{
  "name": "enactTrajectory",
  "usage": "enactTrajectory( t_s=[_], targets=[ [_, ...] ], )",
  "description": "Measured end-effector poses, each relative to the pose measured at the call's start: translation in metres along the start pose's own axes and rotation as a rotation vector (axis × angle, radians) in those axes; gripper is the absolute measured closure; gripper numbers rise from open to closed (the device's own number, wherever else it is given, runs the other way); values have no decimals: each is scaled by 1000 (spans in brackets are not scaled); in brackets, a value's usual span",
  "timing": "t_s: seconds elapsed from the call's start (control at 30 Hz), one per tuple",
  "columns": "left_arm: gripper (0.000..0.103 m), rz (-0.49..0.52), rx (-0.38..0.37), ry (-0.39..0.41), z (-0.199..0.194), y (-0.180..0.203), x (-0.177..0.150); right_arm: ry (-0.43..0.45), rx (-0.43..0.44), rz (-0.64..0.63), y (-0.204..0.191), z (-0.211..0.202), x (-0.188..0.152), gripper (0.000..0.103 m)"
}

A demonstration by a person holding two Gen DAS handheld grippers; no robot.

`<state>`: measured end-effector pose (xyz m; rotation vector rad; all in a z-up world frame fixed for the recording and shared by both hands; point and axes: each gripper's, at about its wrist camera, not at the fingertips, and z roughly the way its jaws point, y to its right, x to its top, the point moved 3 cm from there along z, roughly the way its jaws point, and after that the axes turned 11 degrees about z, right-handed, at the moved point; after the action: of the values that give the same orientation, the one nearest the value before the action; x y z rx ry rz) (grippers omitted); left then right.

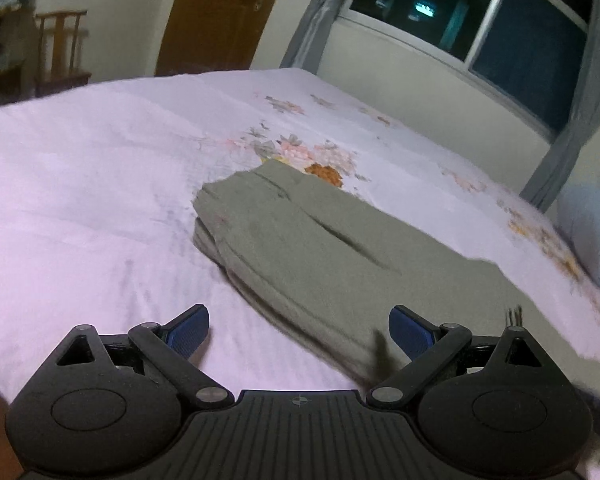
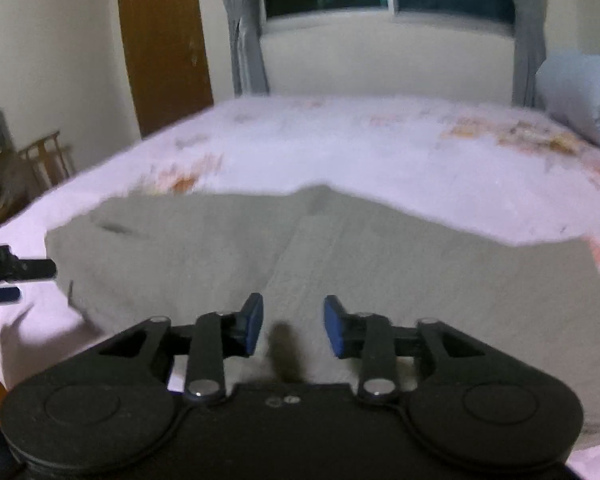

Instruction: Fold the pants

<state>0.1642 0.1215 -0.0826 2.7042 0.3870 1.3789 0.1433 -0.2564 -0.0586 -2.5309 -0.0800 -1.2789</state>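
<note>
Olive-green pants [image 1: 300, 232] lie folded in layers on the pink floral bed sheet [image 1: 100, 180]. In the left wrist view my left gripper [image 1: 299, 320] stands wide open over the near left edge of the stack, with nothing between its blue pads. The right wrist view shows the pants [image 2: 420, 272] spread across the middle. My right gripper [image 2: 292, 312] hovers just above the near part of the cloth, its blue pads apart and gripping nothing. The left gripper [image 2: 28, 280] shows at that view's far left, beside the pants' left end.
A rolled pale-blue quilt [image 1: 588, 232] lies at the bed's right end. Beyond the bed are a wall with a dark window [image 1: 500, 20] and grey curtains, a brown door [image 1: 220, 16] and a wooden chair [image 1: 60, 48] at the left.
</note>
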Motion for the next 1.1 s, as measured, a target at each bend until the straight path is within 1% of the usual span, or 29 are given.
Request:
enactTrajectory(
  t_s=[0.03,0.07,0.1,0.17,0.2,0.27,0.3,0.33,0.37,0.43,0.5,0.57,0.63,0.7,0.73,0.77,0.8,0.83,0.87,0.9,0.97,1.0,1.07,1.1],
  targets=[
    [7,-5,8,-7,7,-5,3,-6,-2,-35,-5,0,-2,76],
    [7,-5,11,-16,13,-8,5,9,3,-64,-9,0,-3,76],
    [7,-18,4,-20,19,-13,8,18,-4,-88,-13,5,-2,74],
    [7,-59,-15,-33,29,-22,12,-3,-26,-135,-22,15,-9,70],
    [7,-84,-24,-37,32,-27,13,-21,-33,-165,-28,22,-17,65],
    [7,-132,-38,-45,42,-38,15,-78,-111,-223,-27,39,-28,55],
    [7,-146,-47,-52,46,-42,16,-70,-108,-206,-24,36,-29,53],
    [7,-150,-57,-56,49,-46,16,-65,-118,-176,-22,39,-27,48],
    [7,-148,-67,-56,52,-48,17,-64,-121,-144,-16,36,-27,48],
    [7,-141,-86,-56,60,-51,18,-53,-136,-147,-13,34,-29,48],
    [7,-146,-114,-56,71,-53,18,-59,-123,-135,-12,33,-30,47],
    [7,-154,-126,-55,81,-53,17,-68,-126,-134,-14,34,-27,47],
    [7,-148,-131,-51,88,-51,19,-40,-117,-110,-16,23,-21,46],
    [8,-148,-140,-44,90,-49,22,16,-108,-120,-21,9,-21,43],
    [20,-148,-147,-40,92,-49,23,32,-115,-148,-25,6,-24,43],
    [39,-147,-153,-45,94,-48,24,33,-131,-174,-29,6,-27,43],
    [42,-154,-148,-60,96,-50,24,31,-137,-190,-31,6,-30,43],
    [46,-166,-154,-59,96,-53,24,13,-151,-206,-33,11,-35,42],
    [51,-172,-162,-57,96,-54,24,-7,-176,-216,-33,16,-39,42],
    [53,-176,-174,-56,94,-55,23,-5,-182,-208,-33,17,-41,42],
    [59,-178,-192,-56,94,-57,24,27,-177,-175,-35,10,-36,43],
    [60,-178,-200,-56,92,-57,24,41,-181,-184,-37,8,-36,42],
    [63,-172,-211,-56,91,-55,26,-20,-203,-200,-38,18,-42,41],
    [63,-162,-210,-53,90,-53,28,-19,-202,-195,-35,19,-45,40]
  ],
)
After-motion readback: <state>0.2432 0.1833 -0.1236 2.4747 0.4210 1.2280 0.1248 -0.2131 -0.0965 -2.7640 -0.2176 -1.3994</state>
